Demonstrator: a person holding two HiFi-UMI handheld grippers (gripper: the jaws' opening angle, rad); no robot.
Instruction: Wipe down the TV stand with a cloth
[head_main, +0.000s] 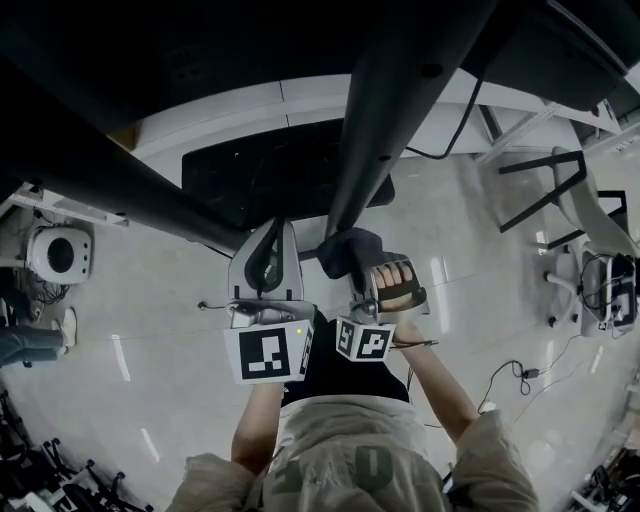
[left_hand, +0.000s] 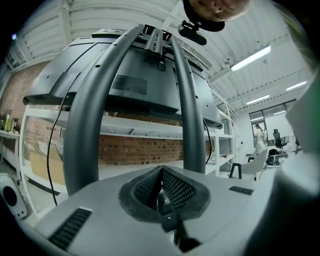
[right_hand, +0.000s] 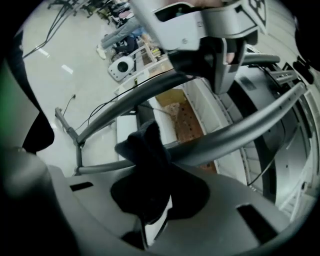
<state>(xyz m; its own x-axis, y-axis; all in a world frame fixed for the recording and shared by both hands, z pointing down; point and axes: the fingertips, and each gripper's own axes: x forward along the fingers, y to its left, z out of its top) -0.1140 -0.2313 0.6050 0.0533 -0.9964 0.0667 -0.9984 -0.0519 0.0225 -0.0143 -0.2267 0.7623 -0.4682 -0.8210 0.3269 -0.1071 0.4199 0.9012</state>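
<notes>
We see a dark, fuzzy cloth (right_hand: 145, 150), the right hand-held gripper (right_hand: 157, 200) with a shell of matt grey plastic, and dark ribbed pads (left_hand: 176, 189) on the left hand-held gripper (left_hand: 161, 186). The tubes of the TV stand (left_hand: 87, 110) look smooth and matt grey; the floor (head_main: 150, 330) is pale and glossy.

The left gripper (left_hand: 161, 176) has its fingers (left_hand: 176, 189) together, empty, facing the TV stand (left_hand: 191, 115) poles.

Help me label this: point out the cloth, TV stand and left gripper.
cloth (right_hand: 144, 148), right gripper view, bunched top.
TV stand (left_hand: 87, 115), left gripper view, left tube.
left gripper (left_hand: 161, 181), left gripper view, where jaws meet.
</notes>
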